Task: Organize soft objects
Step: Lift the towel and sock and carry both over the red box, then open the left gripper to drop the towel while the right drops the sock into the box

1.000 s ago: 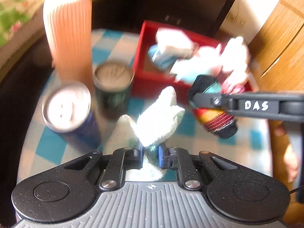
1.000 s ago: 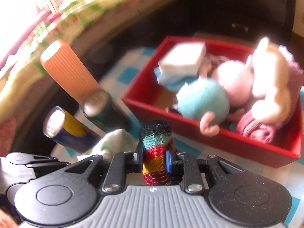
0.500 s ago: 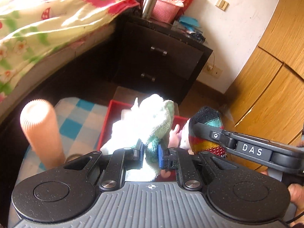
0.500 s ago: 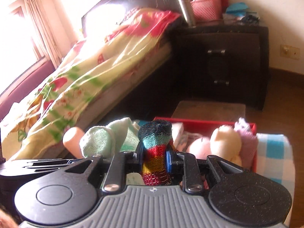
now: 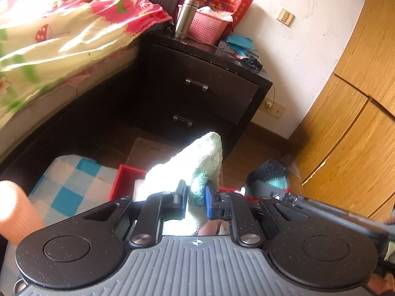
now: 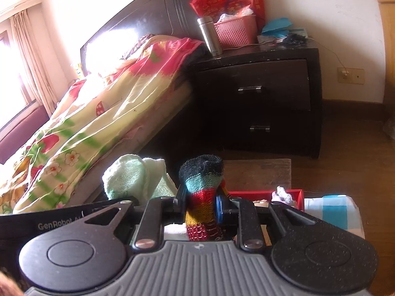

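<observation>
- Left gripper [image 5: 195, 194]: jaws clamped on pale green sock [image 5: 195, 162]; raised above red box [image 5: 122, 185], sunlit side washed out
- Right gripper [image 6: 200, 203]: jaws clamped on striped sock [image 6: 202, 190]; just beside the left one
- Red box: on checked cloth [image 5: 71, 182]; contents mostly hidden, perhaps soft toys [image 6: 282, 194]
- Beyond: dark nightstand [image 6: 259, 98], bed [image 6: 98, 113]

Dark nightstand [image 6: 256, 98] — flask [image 6: 209, 35], perhaps steel
</observation>
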Demonstrator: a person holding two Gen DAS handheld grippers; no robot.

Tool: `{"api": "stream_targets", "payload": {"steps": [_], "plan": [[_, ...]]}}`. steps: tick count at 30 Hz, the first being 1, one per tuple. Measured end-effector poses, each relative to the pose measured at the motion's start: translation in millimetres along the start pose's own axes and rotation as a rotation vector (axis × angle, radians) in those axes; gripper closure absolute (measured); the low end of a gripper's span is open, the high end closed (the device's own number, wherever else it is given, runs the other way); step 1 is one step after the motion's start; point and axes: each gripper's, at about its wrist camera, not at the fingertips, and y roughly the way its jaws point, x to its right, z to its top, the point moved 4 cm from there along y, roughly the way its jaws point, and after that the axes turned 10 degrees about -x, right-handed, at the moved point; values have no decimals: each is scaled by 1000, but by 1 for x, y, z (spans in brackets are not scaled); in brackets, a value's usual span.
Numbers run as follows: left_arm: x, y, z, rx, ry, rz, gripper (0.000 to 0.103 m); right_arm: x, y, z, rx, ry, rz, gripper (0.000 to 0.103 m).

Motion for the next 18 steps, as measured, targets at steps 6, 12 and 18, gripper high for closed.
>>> {"api": "stream_targets", "payload": {"steps": [6,12,18], "plan": [[4,35,-6,-72,31,50,87,-1,32,-12,-66,-13,-33,102],[-20,61,-18,-136,-3,123,85,6,69,-32,-145,0,-75,101],[-29,63,-18,-151,-25,123,79,15,81,-32,-165,26,-71,95]]}}
